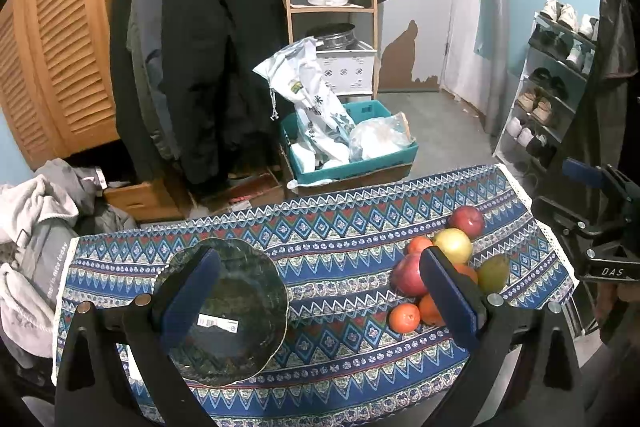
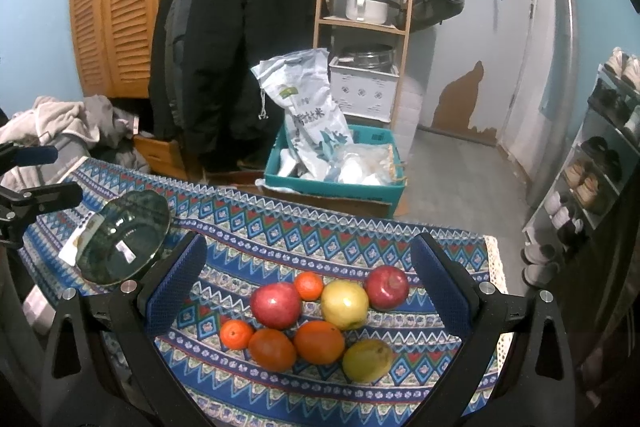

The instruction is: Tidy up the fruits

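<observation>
Eight fruits lie clustered on the desk's blue patterned cloth (image 2: 320, 227), none yet in the dark green glass plate (image 2: 120, 247) lying well apart to their left. The right claw (image 2: 308, 283) hovers released and empty, its pads straddling the cluster, with the big red apple (image 2: 276, 305) directly ahead between them. The left claw (image 1: 316, 291) is likewise spread and empty, nearer the plate. The right hand looks better placed to pick first and carry leftward.

Left gripper (image 1: 320, 291) spread wide above tablecloth (image 1: 340, 355); plate (image 1: 240, 311) left; fruits (image 1: 448, 267) right.
</observation>
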{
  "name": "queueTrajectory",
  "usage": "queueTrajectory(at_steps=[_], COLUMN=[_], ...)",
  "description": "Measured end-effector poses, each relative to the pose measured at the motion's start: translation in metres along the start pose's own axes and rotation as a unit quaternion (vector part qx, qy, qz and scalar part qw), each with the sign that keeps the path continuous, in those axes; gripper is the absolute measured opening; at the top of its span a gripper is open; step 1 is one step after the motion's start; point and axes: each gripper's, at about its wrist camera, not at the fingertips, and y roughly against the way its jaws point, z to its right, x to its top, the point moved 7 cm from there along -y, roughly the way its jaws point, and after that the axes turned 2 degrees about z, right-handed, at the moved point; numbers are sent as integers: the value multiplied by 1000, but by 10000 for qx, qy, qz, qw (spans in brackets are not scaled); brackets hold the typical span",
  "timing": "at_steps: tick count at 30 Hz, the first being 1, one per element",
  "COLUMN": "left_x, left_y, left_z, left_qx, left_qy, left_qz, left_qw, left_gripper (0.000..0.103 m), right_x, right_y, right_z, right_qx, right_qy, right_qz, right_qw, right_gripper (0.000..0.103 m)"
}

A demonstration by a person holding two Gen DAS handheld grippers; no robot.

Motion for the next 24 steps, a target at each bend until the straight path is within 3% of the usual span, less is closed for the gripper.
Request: queueTrajectory(at_steps=[24], left_x=[-5], left_y=[-12], left_z=[12], left_qx=[-127], left_qy=[-29], left_qz=[-83], left_qw=[9999], left_gripper=[101], right_x=[-9], right_y=[5], right_z=[8], right_qx=[87], right_qy=[15], right_qz=[-79], right_qw=[9999], right_gripper=[100])
